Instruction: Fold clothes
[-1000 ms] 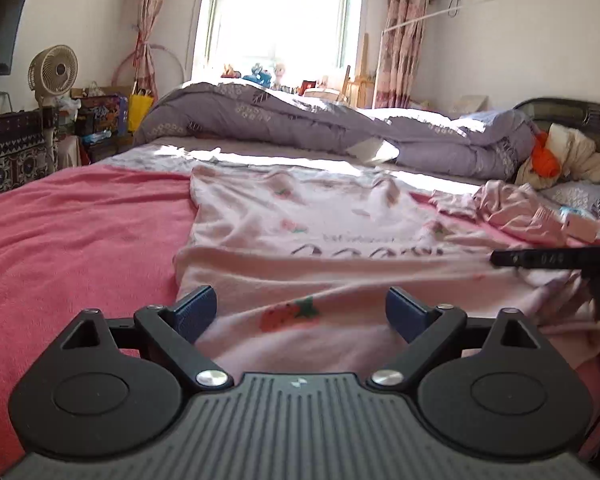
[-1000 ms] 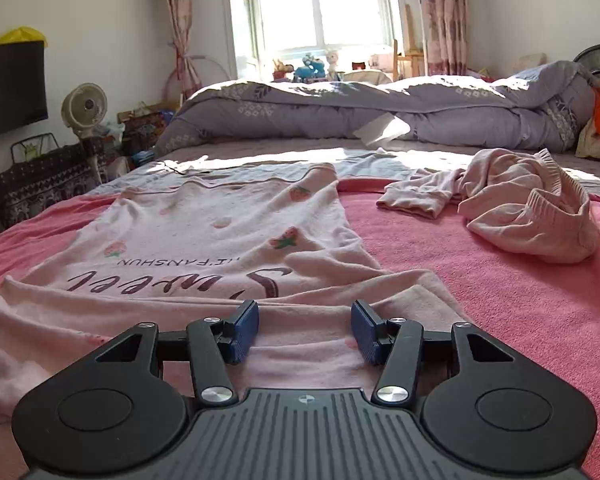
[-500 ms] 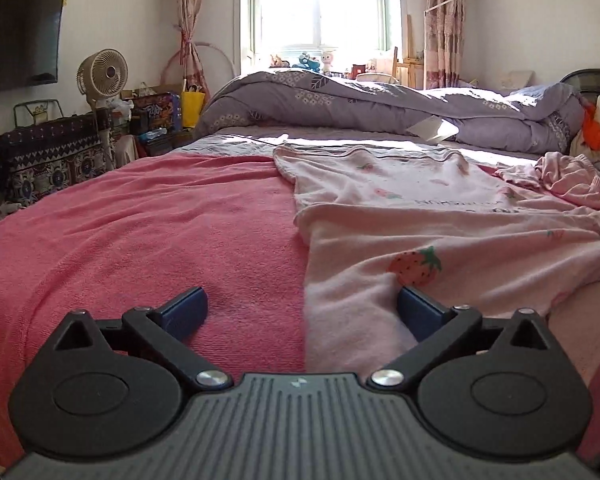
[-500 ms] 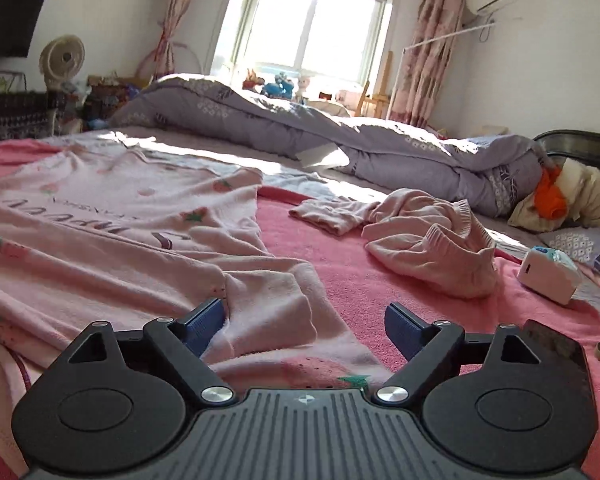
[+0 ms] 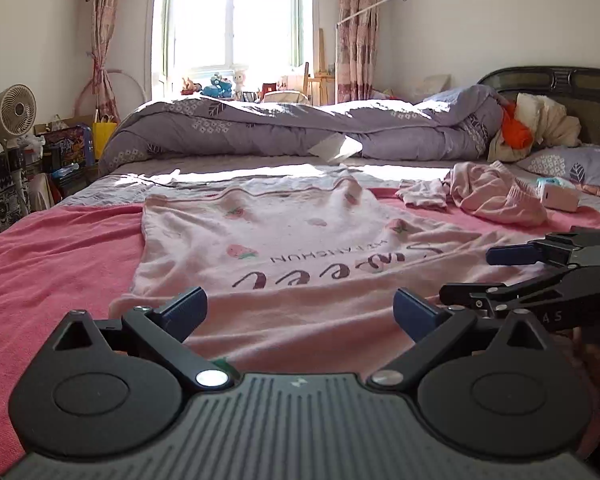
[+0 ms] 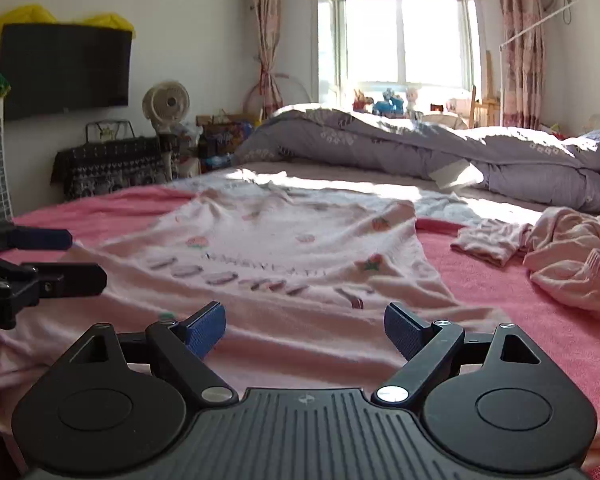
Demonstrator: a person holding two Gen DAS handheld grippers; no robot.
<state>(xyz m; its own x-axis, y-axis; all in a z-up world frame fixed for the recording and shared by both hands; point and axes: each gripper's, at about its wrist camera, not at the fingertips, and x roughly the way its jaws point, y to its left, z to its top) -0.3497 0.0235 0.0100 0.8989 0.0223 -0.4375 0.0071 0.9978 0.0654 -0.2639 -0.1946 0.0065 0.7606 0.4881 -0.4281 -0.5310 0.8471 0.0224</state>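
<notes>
Your left gripper (image 5: pixel 300 308) stands spread wide over the near edge of the pink shirt (image 5: pixel 284 256), with nothing pinched between its blue pads. Your right gripper (image 6: pixel 305 330) is also spread, and no cloth is caught between its pads; the shirt lies flat just under and ahead of them.

The shirt is laid out on the pink blanket (image 5: pixel 52 264), printed side up, with strawberries and upside-down letters.

From the left camera you see the right gripper side-on at the right edge, low over the shirt. This view also shows a small white box (image 5: pixel 558 197) beside the crumpled pink garment (image 5: pixel 496 196), and the dark headboard (image 5: pixel 560 80) with an orange and cream pile before it.

From the right camera you see the left gripper at the left edge, and things the other view does not give: a dark TV (image 6: pixel 64 68) on the wall. The fan (image 6: pixel 166 104) and the grey quilt (image 6: pixel 420 148) appear in both.
</notes>
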